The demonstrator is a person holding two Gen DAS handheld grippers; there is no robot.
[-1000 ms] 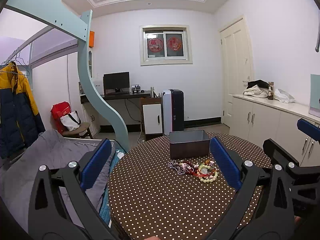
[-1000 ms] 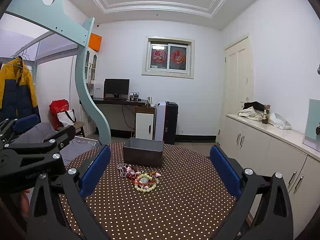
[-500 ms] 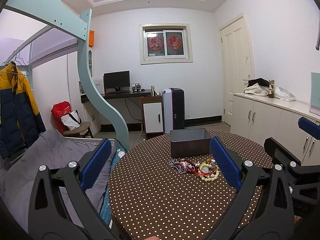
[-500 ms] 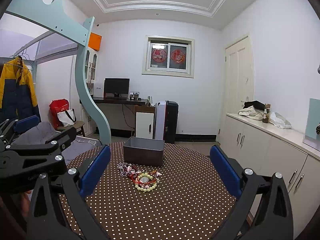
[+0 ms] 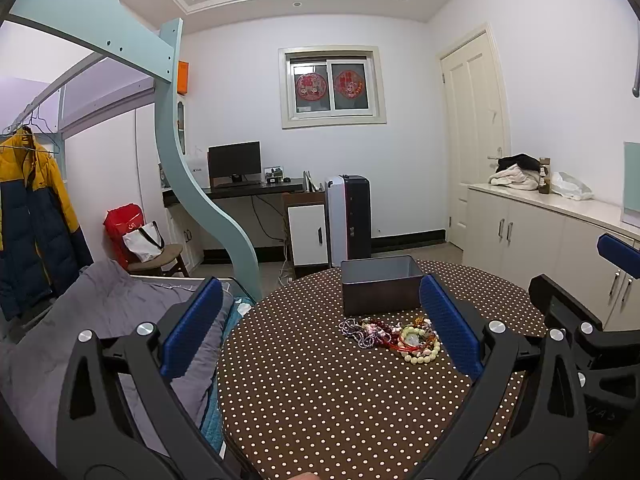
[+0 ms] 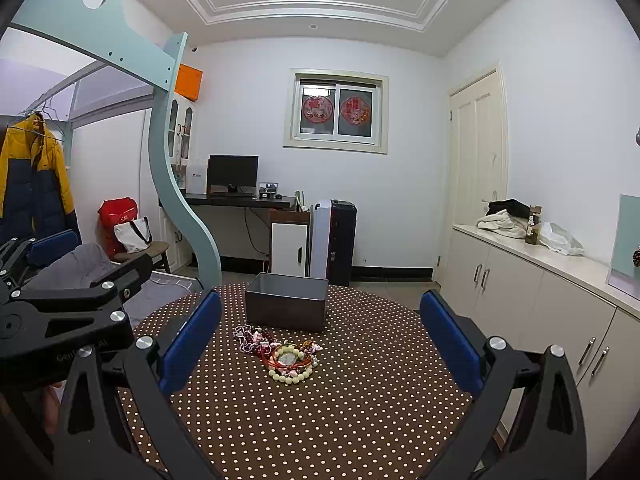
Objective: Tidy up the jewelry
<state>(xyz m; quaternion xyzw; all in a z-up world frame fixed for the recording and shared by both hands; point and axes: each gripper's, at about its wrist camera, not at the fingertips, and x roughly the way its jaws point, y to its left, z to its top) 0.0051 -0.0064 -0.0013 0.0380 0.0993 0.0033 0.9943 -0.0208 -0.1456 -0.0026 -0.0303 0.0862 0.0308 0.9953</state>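
Nothing looks put away yet: the jewelry (image 6: pixel 280 354) lies in a heap on the table (image 6: pixel 360 420) beside the box (image 6: pixel 286 306), and the left tool (image 5: pixel 320 332) and right tool (image 6: pixel 320 344) are both wide apart and empty.

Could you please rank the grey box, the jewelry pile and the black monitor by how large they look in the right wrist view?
1. Grey box
2. Jewelry pile and black monitor: they look alike in extent. The monitor stands far back, so apparent size says little about real size.

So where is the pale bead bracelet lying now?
The pale bead bracelet lies on the dotted table, at the near edge of the jewelry pile, in front of the grey box; centre of the right wrist view.
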